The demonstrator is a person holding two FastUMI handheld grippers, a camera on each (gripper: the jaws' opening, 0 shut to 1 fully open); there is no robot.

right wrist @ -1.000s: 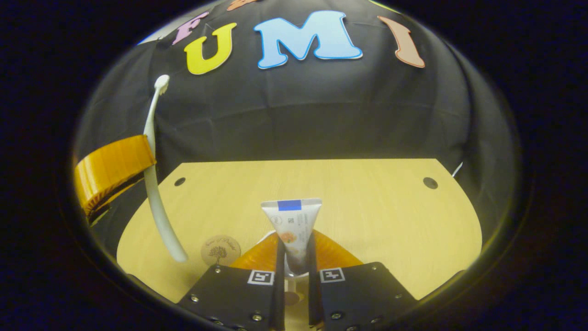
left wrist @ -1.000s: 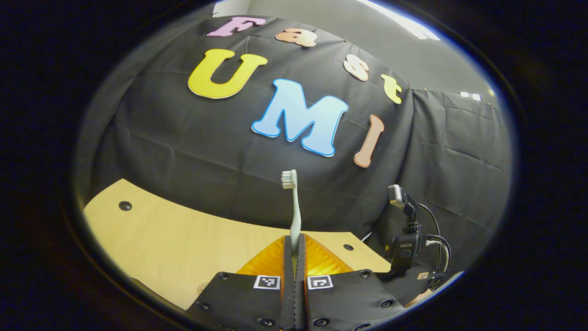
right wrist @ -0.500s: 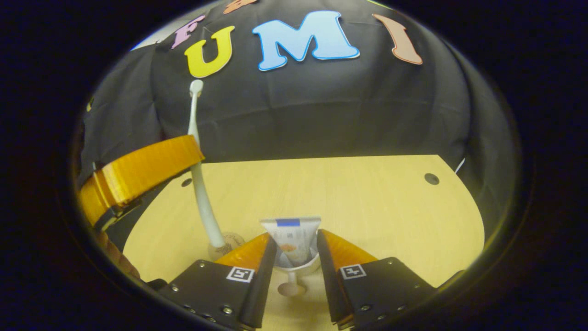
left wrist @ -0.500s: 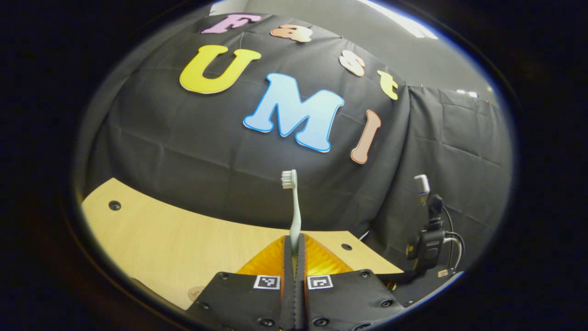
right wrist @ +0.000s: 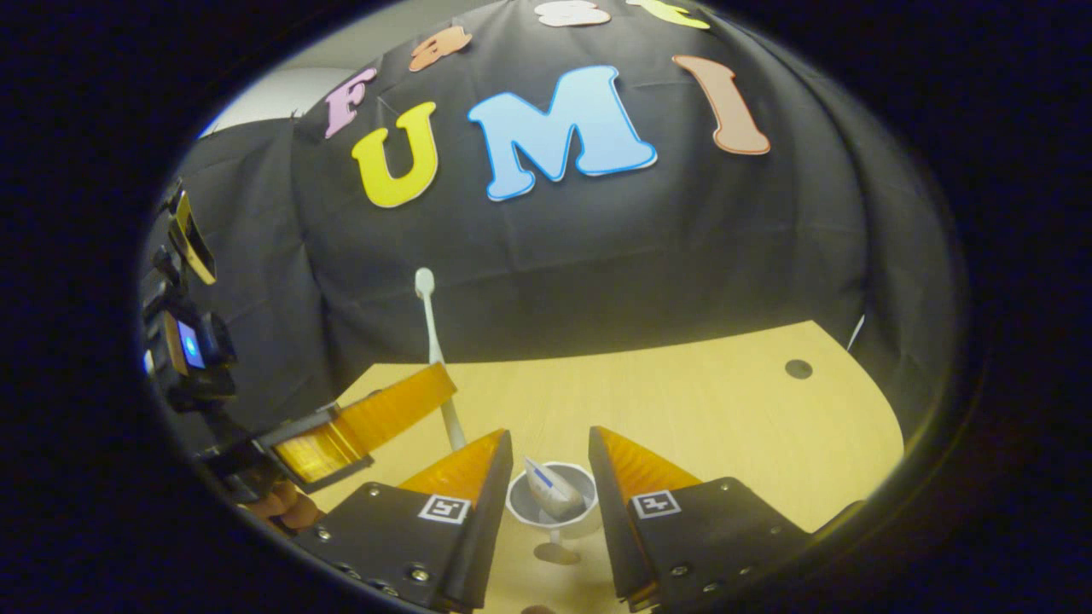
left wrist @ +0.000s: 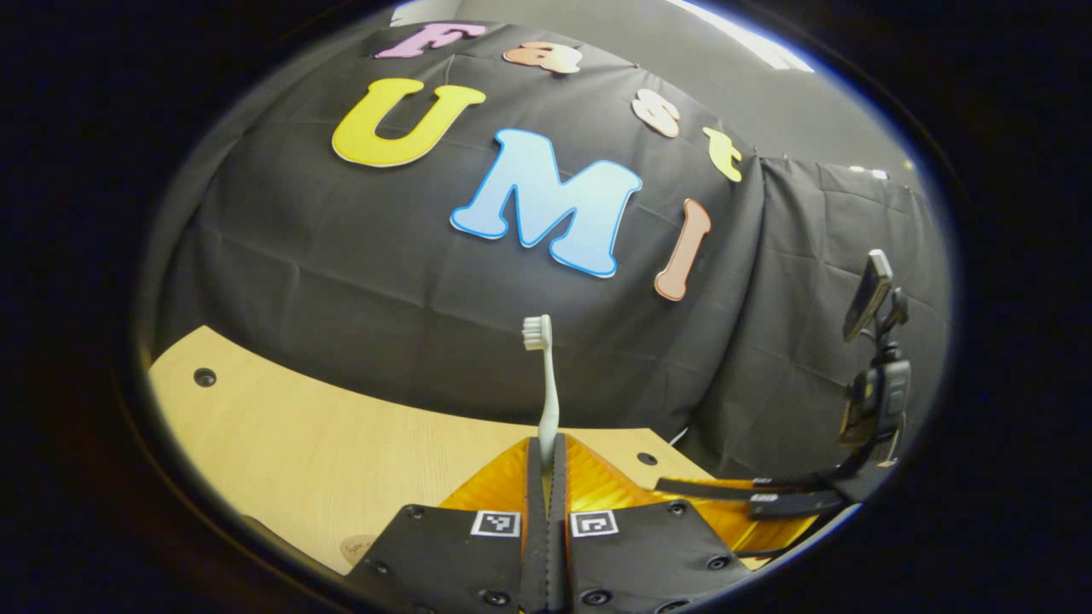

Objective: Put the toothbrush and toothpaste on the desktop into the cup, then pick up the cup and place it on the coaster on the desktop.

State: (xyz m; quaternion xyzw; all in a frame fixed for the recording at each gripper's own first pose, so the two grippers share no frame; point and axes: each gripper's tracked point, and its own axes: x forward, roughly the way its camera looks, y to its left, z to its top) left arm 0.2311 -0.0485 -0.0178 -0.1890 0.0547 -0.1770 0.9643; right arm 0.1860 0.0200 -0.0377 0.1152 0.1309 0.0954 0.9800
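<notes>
In the left gripper view, the left hand-held gripper [left wrist: 547,465] is clamped tight on the handle of a toothbrush [left wrist: 544,384], both fingers pressing it. The brush stands upright, bristles at the top, against the black cloth wall. The pale wooden bench [left wrist: 324,460] stretches to the left below it, with a small dark hole near its far edge. At the lower right the right hand-held gripper [left wrist: 751,503] reaches in sideways, its orange fingers low over the bench and its camera mount rising behind.

The right gripper view looks down from above the bench [right wrist: 725,418]. The right hand-held gripper [right wrist: 550,465] hangs with its fingers spread wide, holding nothing. Between and below them stands a white cup [right wrist: 552,503] on the bench, and the toothpaste [right wrist: 550,493] lies tilted inside it. To the left, the left hand-held gripper [right wrist: 439,384] comes in from the side with the toothbrush [right wrist: 433,341] pinched in its orange fingers, head up, the lower handle ending near the cup. Fingers of the person's hand [right wrist: 286,505] show beneath it. This view gives what the first lacks: the cup and the toothpaste in it.
</notes>
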